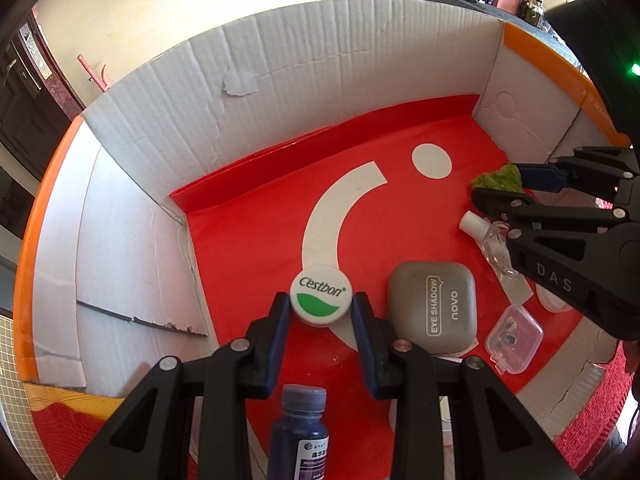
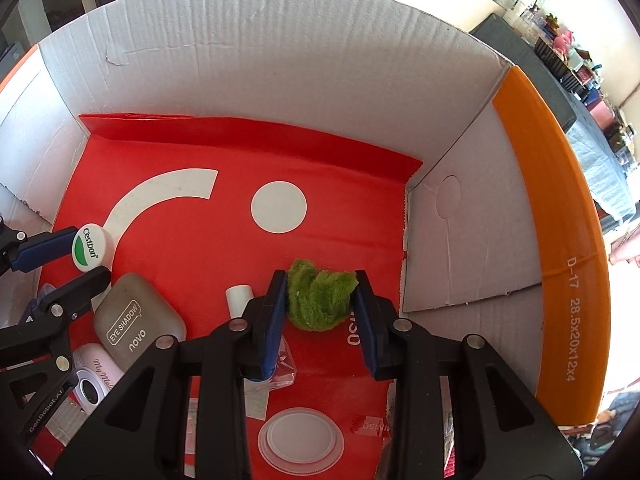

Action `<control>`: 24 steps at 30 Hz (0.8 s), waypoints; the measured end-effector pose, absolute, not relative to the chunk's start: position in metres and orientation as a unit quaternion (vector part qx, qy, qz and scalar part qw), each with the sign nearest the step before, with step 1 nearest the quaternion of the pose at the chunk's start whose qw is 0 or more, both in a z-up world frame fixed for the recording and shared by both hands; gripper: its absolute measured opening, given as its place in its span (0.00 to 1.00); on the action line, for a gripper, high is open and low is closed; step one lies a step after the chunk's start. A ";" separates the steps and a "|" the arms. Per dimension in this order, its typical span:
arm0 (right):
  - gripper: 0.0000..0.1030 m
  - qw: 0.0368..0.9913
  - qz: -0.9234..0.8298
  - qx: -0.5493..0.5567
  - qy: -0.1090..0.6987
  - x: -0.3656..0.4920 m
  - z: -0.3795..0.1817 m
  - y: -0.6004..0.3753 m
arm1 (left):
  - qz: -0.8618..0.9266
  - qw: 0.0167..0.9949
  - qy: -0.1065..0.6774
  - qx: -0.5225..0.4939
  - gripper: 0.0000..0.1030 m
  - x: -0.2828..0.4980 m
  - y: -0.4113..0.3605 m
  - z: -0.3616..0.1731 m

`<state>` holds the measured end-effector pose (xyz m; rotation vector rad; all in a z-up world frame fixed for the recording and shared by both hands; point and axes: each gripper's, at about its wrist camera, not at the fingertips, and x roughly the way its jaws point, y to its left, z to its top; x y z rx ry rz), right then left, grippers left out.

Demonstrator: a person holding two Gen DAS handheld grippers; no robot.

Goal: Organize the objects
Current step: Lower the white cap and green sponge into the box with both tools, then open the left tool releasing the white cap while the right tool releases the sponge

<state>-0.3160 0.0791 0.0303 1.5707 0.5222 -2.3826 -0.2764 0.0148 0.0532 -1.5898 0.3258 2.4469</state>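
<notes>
Left wrist view: the left tool (image 1: pixel 321 306) pinches a round white Cestbon jar (image 1: pixel 320 300) just above the red floor of the cardboard box (image 1: pixel 280 72), beside a grey eye shadow case (image 1: pixel 434 307). Right wrist view: the right tool (image 2: pixel 321 292) clamps a green fuzzy cloth (image 2: pixel 318 300) near the box's right wall.

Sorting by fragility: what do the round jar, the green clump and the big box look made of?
Round jar: smooth glossy plastic, printed lid. Green clump: fuzzy fabric or plush, probably; shaggy matte fibres. Big box: corrugated cardboard, ribbed matte walls with a torn patch.
</notes>
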 end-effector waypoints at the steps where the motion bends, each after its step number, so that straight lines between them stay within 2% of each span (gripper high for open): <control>1: 0.30 0.120 -0.815 0.538 0.179 -0.316 0.030 0.079 | 0.829 0.102 0.110 -0.539 0.34 -0.277 0.015 0.053; 8: 0.30 0.120 -0.815 0.537 0.179 -0.317 0.031 0.079 | 0.829 0.100 0.109 -0.539 0.37 -0.279 0.013 0.055; 18: 0.31 0.120 -0.815 0.537 0.182 -0.329 0.030 0.082 | 0.829 0.101 0.107 -0.539 0.38 -0.284 0.007 0.057; 20: 0.31 0.120 -0.815 0.537 0.182 -0.330 0.030 0.082 | 0.829 0.102 0.106 -0.540 0.42 -0.285 0.006 0.058; 24: 0.32 0.120 -0.815 0.537 0.181 -0.330 0.031 0.081 | 0.829 0.101 0.107 -0.539 0.42 -0.286 0.005 0.060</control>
